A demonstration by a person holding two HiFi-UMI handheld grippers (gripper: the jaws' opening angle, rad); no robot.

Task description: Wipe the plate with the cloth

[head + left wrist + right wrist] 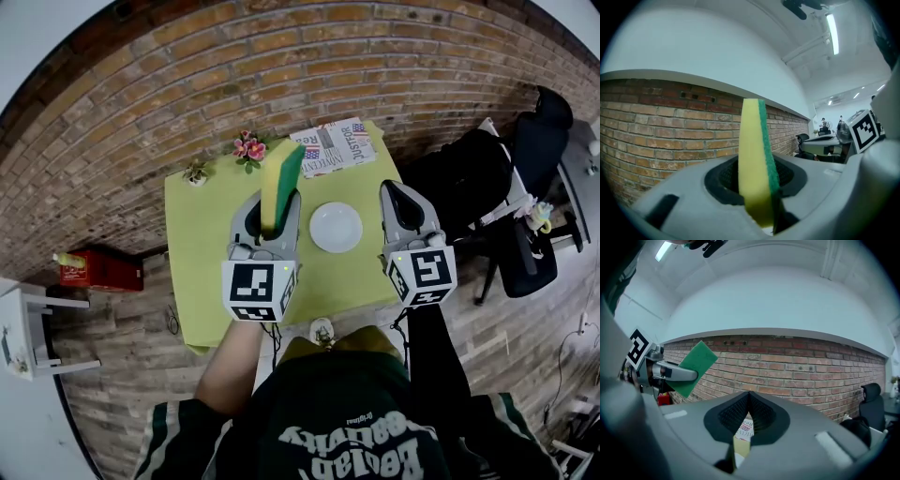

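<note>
Plate (336, 227) first: it is white and round, and it sits bare near the middle of the head view, on a yellow-green bench (202, 234). Our left gripper (274, 208) is just left of the plate in the frame, and our right gripper (398, 192) is just right of it. Neither one touches the plate.

We do not see a cloth. What we hold is a sponge (284, 169), yellow with a green scrubby side. The left gripper is squeezed onto its lower end, and the rest of it sticks out past the tips. In the left gripper view the sponge stands straight up in the middle of the frame, with its yellow side to the left and its thin green side to the right, and a jaw presses on each side. In the head view the sponge is apart from the plate, up and to the left of it.

Our right gripper is closed with nothing in it. In the right gripper view its two jaws meet at the tips.

At the top of the bench lies a newspaper (333, 145). Left of it are pink flowers (249, 148) and a small plant (196, 172). A brick wall (187, 75) runs behind the bench. A red box (98, 270) is on the floor at the left, and a black chair (525, 234) is at the right.
</note>
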